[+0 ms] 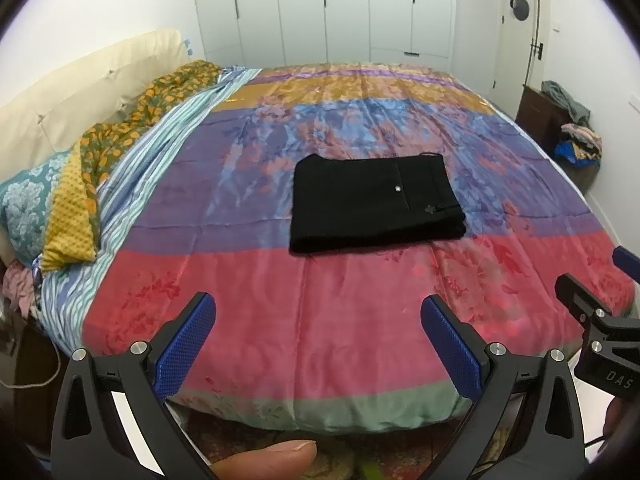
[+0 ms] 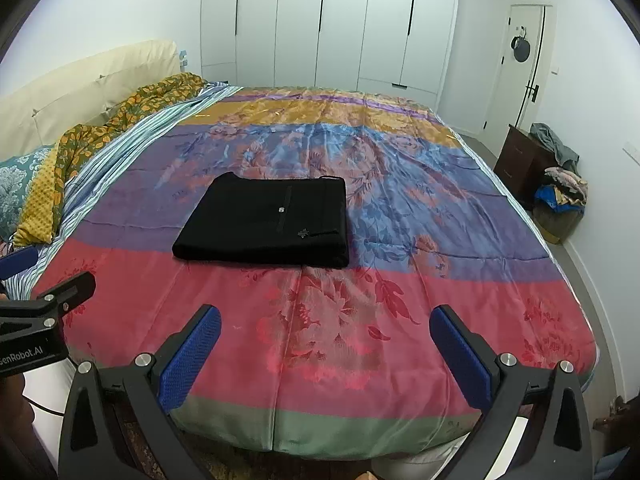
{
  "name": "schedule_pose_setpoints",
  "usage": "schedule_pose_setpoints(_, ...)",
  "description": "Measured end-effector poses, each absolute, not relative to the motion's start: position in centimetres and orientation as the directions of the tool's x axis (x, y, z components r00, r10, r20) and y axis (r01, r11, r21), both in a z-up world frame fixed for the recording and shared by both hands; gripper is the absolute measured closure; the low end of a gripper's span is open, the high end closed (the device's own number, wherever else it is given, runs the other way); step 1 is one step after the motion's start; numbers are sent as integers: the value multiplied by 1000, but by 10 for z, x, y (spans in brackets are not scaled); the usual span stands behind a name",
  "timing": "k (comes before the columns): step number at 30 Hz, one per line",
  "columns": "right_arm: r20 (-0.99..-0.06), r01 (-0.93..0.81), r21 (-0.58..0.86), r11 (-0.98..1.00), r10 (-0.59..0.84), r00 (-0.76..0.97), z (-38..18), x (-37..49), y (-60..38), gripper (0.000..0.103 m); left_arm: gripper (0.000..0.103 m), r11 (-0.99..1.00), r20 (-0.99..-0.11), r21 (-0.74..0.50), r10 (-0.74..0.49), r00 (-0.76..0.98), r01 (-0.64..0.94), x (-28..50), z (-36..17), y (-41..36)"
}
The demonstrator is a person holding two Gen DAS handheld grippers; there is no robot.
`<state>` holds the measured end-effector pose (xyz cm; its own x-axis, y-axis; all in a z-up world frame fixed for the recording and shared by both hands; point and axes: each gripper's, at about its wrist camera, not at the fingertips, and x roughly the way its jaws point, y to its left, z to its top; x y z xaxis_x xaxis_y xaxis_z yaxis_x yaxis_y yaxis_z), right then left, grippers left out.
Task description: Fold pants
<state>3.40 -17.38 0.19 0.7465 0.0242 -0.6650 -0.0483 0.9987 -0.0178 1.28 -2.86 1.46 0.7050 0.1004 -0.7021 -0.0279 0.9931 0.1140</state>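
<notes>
Black pants (image 1: 374, 202) (image 2: 268, 222) lie folded into a flat rectangle in the middle of the bed, a small silver button on top. My left gripper (image 1: 318, 312) hangs open over the bed's near edge, well short of the pants, with nothing between its blue pads (image 1: 188, 344). My right gripper (image 2: 326, 322) is likewise open and empty, held back from the pants. Each gripper shows at the edge of the other's view: the right one (image 1: 600, 320), the left one (image 2: 40, 312).
A colourful striped floral quilt (image 2: 360, 320) covers the bed. Pillows and an orange patterned blanket (image 1: 104, 152) lie along the cream headboard at left. White wardrobes (image 2: 340, 20) fill the back wall. A dark nightstand (image 2: 520, 164) and a clothes pile (image 2: 564, 196) stand at right by the door.
</notes>
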Motion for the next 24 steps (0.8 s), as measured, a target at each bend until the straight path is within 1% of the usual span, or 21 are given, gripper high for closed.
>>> schedule_pose_setpoints(6, -666, -51, -17, 999, 27, 746, 2, 34, -174, 0, 1, 992, -690, 123, 103, 716, -24, 11, 18, -30)
schedule_pose_setpoints(20, -659, -41, -27, 999, 13, 752, 8, 36, -179, 0, 1, 994, -706, 104, 87, 703, -19, 15, 15, -30)
schedule_pose_setpoints(24, -653, -37, -30, 999, 8, 757, 11, 37, -179, 0, 1, 992, -697, 123, 104, 710, -25, 16, 16, -31)
